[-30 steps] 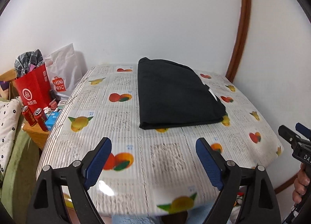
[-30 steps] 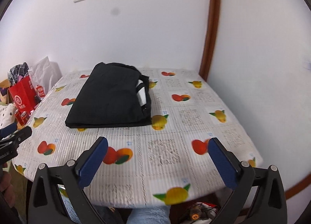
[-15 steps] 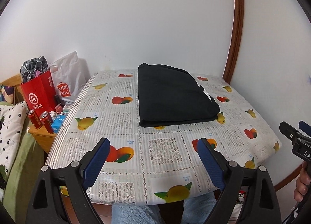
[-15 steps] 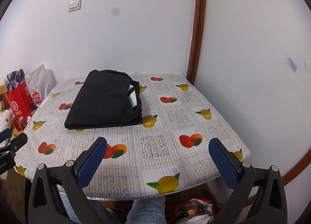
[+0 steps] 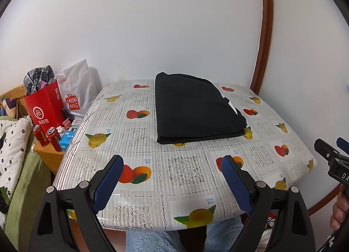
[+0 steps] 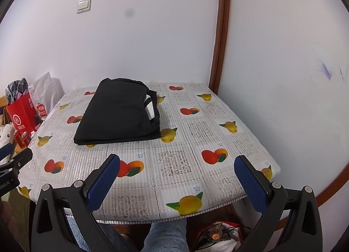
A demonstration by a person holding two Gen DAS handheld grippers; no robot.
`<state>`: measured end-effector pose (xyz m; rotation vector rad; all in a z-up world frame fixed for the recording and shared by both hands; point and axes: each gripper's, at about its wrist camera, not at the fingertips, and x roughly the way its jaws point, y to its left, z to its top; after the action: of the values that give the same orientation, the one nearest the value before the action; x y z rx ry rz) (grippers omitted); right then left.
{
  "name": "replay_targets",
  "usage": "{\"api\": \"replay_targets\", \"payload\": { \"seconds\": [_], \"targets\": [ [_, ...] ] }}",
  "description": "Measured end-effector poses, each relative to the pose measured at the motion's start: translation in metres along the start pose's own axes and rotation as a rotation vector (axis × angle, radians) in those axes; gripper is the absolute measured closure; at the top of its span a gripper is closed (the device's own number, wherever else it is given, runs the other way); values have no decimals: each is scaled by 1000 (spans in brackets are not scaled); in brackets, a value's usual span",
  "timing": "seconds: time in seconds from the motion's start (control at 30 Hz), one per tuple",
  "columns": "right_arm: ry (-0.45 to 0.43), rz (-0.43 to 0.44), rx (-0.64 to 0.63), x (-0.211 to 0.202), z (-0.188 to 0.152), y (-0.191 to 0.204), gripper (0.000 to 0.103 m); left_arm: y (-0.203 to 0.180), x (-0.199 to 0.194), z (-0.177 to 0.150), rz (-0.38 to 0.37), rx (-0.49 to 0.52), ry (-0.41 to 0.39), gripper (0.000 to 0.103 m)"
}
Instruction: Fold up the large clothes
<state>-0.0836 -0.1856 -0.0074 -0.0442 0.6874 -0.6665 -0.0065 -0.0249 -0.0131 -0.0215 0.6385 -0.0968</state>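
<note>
The left tool, black with blue bumpy pads, is standing wide open, and nothing is sitting between its two pads. It is hanging over the near edge of the table and pointing down at it a little. The right tool is looking just the same, with its blue pads far apart and nothing between them. It is hanging over the near edge too, off to the right of the left tool. A bit of a person's hand is showing at the right edge of the left view, below the right tool.

The table is wearing a shiny plastic cloth with pictures of yellow and red fruit on it. The big black folded piece of clothing is lying flat on the far half of the table, close to the white wall. It is well apart from both tools. A small white tag is peeking out on its right side.

To the left of the table, a red paper bag and a white plastic shopping bag are standing side by side. Two red drink cans are sitting in front of the red bag.
</note>
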Motion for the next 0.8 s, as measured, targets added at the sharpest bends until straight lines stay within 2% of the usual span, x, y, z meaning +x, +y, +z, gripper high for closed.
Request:
{"api": "replay_targets", "payload": {
  "seconds": [0.8],
  "targets": [
    [3, -6, 9, -3, -5, -7, 1, -2, -2, -1, -2, 8, 8, 12]
  ]
}}
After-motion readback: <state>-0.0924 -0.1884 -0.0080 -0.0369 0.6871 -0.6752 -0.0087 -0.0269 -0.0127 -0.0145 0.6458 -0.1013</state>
